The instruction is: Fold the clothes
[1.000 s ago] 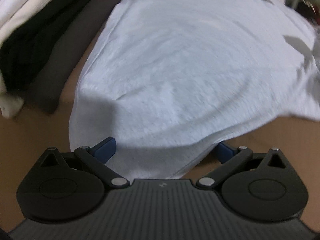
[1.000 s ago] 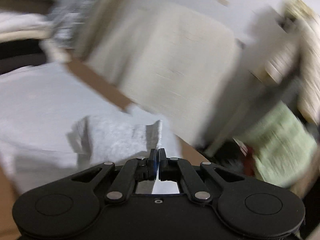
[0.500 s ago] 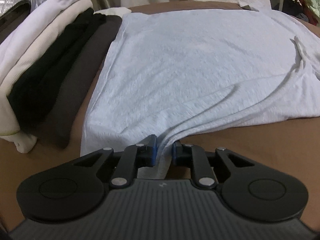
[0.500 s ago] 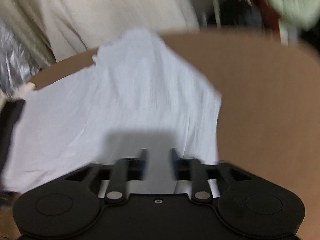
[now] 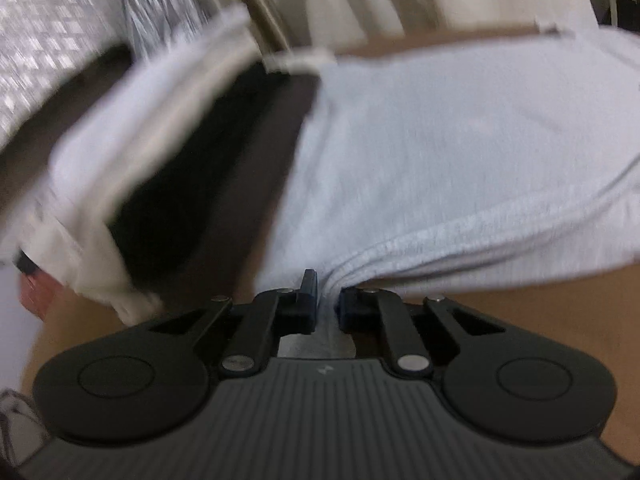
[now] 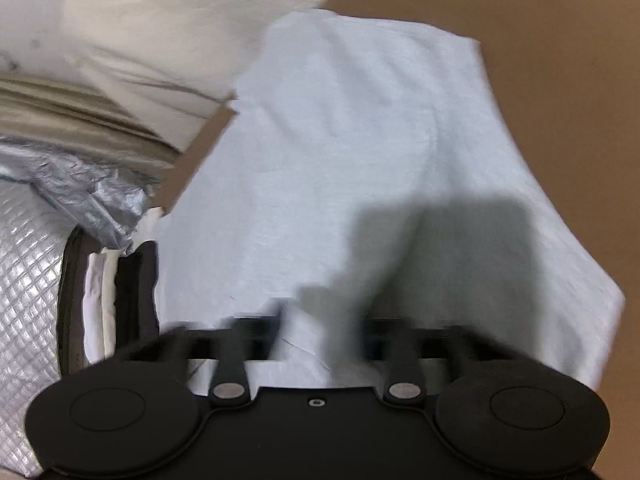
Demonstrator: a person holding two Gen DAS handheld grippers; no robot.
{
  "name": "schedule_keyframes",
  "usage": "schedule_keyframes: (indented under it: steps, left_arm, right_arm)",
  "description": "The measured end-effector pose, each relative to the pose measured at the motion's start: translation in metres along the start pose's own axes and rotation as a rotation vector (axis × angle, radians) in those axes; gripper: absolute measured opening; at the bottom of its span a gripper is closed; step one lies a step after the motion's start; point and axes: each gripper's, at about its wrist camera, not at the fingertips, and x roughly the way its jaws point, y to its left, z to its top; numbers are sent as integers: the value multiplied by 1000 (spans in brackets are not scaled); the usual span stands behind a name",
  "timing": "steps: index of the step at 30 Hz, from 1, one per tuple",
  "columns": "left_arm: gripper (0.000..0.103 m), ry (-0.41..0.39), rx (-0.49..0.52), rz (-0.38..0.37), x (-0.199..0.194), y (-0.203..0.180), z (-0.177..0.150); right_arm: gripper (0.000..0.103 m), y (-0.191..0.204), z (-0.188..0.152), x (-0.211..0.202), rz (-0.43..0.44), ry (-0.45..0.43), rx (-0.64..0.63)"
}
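The left gripper (image 5: 328, 292) had just closed its jaws on the near hem of the pale shirt (image 5: 460, 152) lying on the brown bench (image 5: 560, 320). The right gripper (image 6: 324, 332), blurred, pinched the shirt's folded cloth. Folded clothes (image 5: 160, 184) were stacked beyond.

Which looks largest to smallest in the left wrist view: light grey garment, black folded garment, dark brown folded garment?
1. light grey garment
2. black folded garment and dark brown folded garment: alike, blurred, overlapping, so unranked.
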Motion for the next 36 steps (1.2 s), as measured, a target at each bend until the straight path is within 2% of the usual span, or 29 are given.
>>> schedule_keyframes:
  steps: [2, 5, 7, 9, 11, 12, 13, 17, 20, 22, 24, 27, 28, 31, 34, 35, 36]
  left_arm:
    - [10, -45, -37, 16, -7, 1, 4]
    - [12, -73, -40, 31, -4, 3, 5]
    - [16, -75, -15, 45, 4, 2, 3]
    - [22, -43, 23, 71, 18, -1, 2]
    - [23, -29, 48, 67, 29, -5, 4]
    - [19, -28, 56, 69, 34, -6, 5]
    - [10, -33, 63, 65, 37, -7, 7]
    - [7, -93, 5, 72, 31, -4, 13]
    - [7, -153, -12, 124, 21, 0, 15]
    - [7, -177, -30, 131, 15, 3, 14]
    - [7, -184, -45, 134, 11, 5, 11]
    - [7, -191, -53, 164, 14, 7, 9]
    - [7, -197, -50, 178, 16, 7, 9]
    - [7, -190, -25, 188, 20, 3, 9]
    - [7, -178, 5, 189, 22, -2, 6]
    - [7, -171, 12, 195, 22, -3, 4]
    - [8, -160, 15, 197, 24, -3, 3]
  right_arm:
    - [4, 17, 5, -1, -42, -72, -127]
    - [4, 48, 9, -19, -129, -241, -342]
    - [4, 56, 11, -29, -131, -317, -404]
    - [4, 60, 12, -34, -141, -365, -445]
    - [4, 61, 9, -29, -173, -373, -497]
    - [4, 59, 8, -26, -182, -364, -503]
    - [4, 56, 13, -20, -187, -347, -499]
    - [4, 45, 20, -15, -160, -264, -405]
    - [4, 54, 11, -33, -138, -323, -434]
    - [4, 61, 7, -45, -118, -356, -435]
    - [4, 71, -1, -63, -92, -387, -466]
    - [4, 85, -17, -78, -115, -419, -552]
    - [4, 88, -20, -80, -132, -408, -568]
    - [9, 84, -14, -62, -147, -95, -482]
    - [12, 47, -18, -39, -19, 163, -222]
    - [16, 36, -24, -28, 8, 244, -184]
    - [19, 31, -29, -23, -4, 277, -181]
